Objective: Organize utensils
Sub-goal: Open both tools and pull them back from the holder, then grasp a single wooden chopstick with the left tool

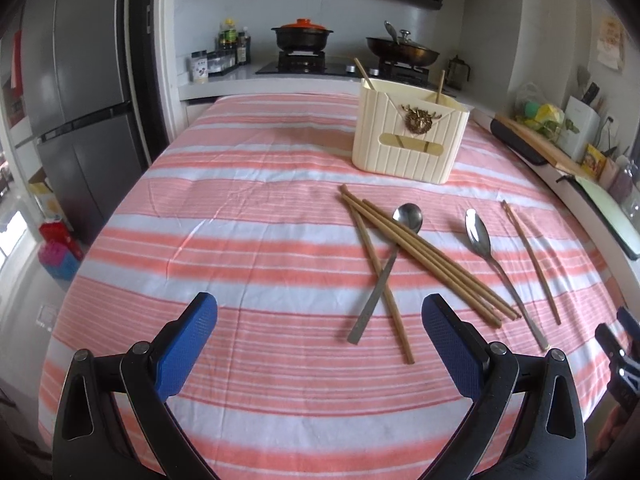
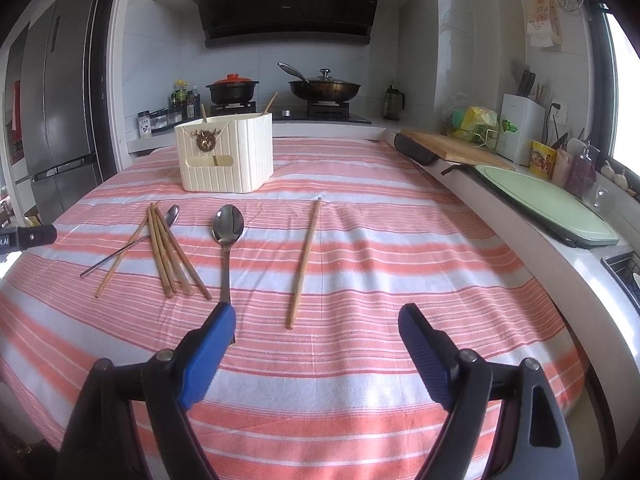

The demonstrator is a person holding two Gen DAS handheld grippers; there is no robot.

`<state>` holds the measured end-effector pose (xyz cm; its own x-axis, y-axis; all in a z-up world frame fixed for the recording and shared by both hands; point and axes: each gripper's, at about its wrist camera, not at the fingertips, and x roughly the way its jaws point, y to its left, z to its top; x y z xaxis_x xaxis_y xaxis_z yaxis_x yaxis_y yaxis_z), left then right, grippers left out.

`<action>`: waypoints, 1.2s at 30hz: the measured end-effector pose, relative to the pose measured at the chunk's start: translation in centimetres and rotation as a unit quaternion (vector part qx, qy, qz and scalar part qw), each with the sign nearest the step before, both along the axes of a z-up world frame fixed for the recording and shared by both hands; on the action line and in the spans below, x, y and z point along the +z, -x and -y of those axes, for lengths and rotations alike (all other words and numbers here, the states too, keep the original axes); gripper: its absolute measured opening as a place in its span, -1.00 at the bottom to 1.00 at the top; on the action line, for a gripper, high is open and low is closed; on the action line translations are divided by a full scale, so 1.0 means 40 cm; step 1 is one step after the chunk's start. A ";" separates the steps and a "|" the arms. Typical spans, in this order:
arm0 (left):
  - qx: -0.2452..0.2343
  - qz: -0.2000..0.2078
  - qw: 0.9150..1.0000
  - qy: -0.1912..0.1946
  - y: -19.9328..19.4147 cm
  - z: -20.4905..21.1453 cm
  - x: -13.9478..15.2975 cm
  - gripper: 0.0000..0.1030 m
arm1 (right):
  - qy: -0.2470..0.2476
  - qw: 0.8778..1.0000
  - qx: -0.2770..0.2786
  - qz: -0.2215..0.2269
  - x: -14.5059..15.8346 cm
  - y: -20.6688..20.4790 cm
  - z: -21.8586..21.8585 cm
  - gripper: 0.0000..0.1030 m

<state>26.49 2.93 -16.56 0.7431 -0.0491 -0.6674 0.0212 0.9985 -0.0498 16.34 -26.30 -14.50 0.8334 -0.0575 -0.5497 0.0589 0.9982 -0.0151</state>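
The right gripper hangs low over the striped desk with its jaws spread wide and nothing between them. The single chopstick lies just ahead of it, at the centre of the right wrist view, its long axis running away from the jaws toward the holder in the upper left of that frame; its near tip falls inside the gap between the jaws. The right side is judged the nearer for this piece. The left gripper is likewise wide open and holds nothing. In its view the utensils sit ahead and to the right: the bundle runs diagonally from centre frame to lower right.

By count, two spoons lie on the desk: one spoon lies lengthwise just left of the single chopstick, its handle end passing behind the right gripper's left pad; the other lies partly under the bundle. Loose chopsticks look to be six: four in the bundle, one crossing beneath it, one alone. Two more already stand in the holder, which sits at the far side of the desk, well apart from both grippers
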 end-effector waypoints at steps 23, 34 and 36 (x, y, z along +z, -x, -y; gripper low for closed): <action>-0.069 -0.100 0.987 -0.106 -0.319 0.076 -0.169 0.97 | -0.024 1.000 -0.008 -0.006 0.018 0.007 0.027 0.66; -0.056 -0.117 0.988 -0.081 -0.320 -0.002 -0.171 0.99 | -0.032 0.999 0.001 -0.025 0.010 -0.020 0.013 0.66; -0.048 -0.119 0.988 -0.081 -0.324 -0.006 -0.169 0.99 | -0.026 0.999 0.001 -0.028 0.011 -0.028 0.016 0.66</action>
